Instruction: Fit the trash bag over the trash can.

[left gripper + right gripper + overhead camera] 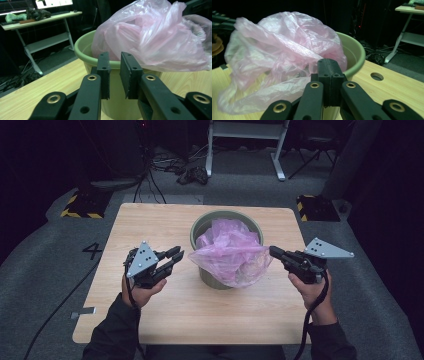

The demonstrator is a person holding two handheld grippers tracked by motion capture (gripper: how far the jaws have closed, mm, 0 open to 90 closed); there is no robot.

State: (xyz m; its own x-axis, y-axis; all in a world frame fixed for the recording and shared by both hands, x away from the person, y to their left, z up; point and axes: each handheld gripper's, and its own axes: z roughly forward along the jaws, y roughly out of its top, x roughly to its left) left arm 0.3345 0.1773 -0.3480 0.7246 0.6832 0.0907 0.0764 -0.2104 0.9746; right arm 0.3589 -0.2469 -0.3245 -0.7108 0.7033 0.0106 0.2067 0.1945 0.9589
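Note:
A green bucket (225, 214) stands at the middle of the wooden table (150, 220). A crumpled pink plastic bag (230, 250) bulges out of it and hangs over its near rim. My left gripper (176, 255) hovers just left of the bucket, open by a narrow gap with nothing between the jaws. In the left gripper view that gripper (115, 56) points at the bucket's rim (85, 47) below the bag (150, 37). My right gripper (274, 252) is shut at the bag's right edge. In the right gripper view its tips (329, 62) sit against the bag (282, 50) and the bucket (354, 50).
A round hole (377, 76) is cut in the tabletop to the right of the bucket. Beyond the table stand a white desk frame (247, 130), loose cables (192, 172) and two yellow-black striped blocks (82, 205). Grey carpet surrounds the table.

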